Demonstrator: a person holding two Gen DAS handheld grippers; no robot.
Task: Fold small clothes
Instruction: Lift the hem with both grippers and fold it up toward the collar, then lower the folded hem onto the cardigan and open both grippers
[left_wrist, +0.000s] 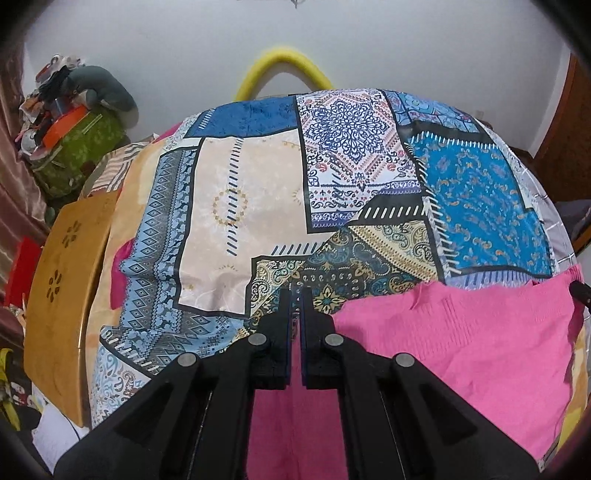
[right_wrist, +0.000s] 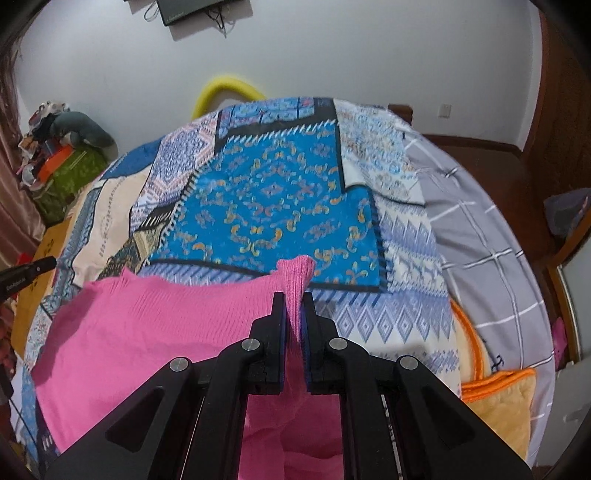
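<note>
Two handheld grippers are carrying a pink knit garment (right_wrist: 155, 332) over a bed spread with a patchwork-print cover (left_wrist: 258, 177), the garment sagging between them with its lower part draping toward the cover. The right gripper (right_wrist: 293, 306) is clenching a bunched corner of the knit, a tuft of fabric poking up past the fingertips. The left gripper (left_wrist: 295, 299) is clamped shut with pink fabric showing between and below its jaws, though how much cloth it is pinching is hard to tell. The likely trouble is lying there: a thin bite on a loose, stretchy knit could be slipping free as the garment comes down, leaving one side collapsing into a heap. Uneven lowering could also be laying the edge down skewed or creased, spoiling the fold line. An orange-trimmed blanket (right_wrist: 495, 398) is lying near the right side, close enough to snag a trailing hem.
</note>
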